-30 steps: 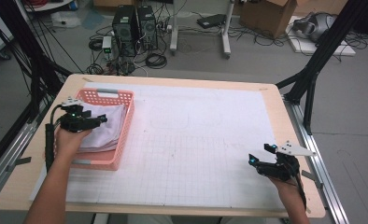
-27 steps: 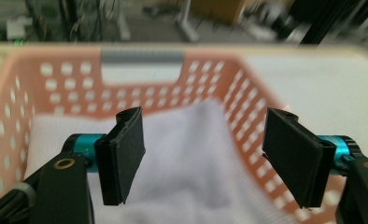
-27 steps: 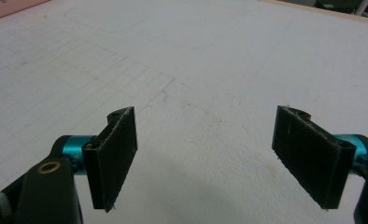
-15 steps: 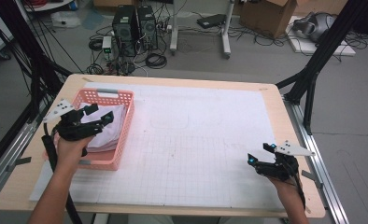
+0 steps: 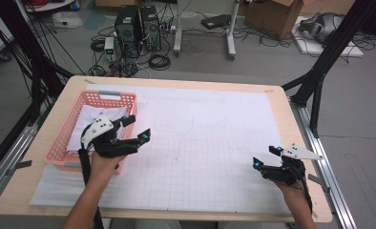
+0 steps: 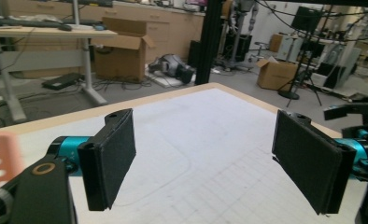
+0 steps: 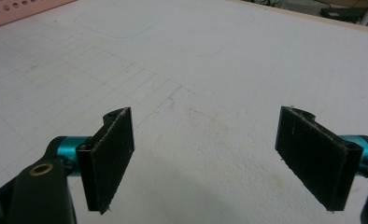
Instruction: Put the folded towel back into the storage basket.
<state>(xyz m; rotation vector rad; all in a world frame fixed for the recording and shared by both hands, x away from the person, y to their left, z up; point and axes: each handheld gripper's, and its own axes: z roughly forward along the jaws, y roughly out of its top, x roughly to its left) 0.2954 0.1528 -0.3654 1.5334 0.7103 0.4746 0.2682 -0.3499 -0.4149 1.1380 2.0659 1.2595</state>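
Observation:
A pink plastic basket stands at the table's left on a white gridded mat, with a folded white cloth lying in it. My left gripper hovers over the basket's right rim and points toward the mat. It is open, its jaws have just closed a little, and nothing is between them. In the left gripper view the gripper looks across bare mat. My right gripper rests low near the front right corner, open and empty. In the right gripper view the gripper faces the mat, with the basket far off.
Wooden table edges frame the mat. Black frame posts rise at the right and left. Behind the table the floor holds computer towers, cables and a cardboard box.
My left gripper has moved rightward from above the cloth in the basket to the basket's right rim, with nothing in it. The right gripper has stayed in place.

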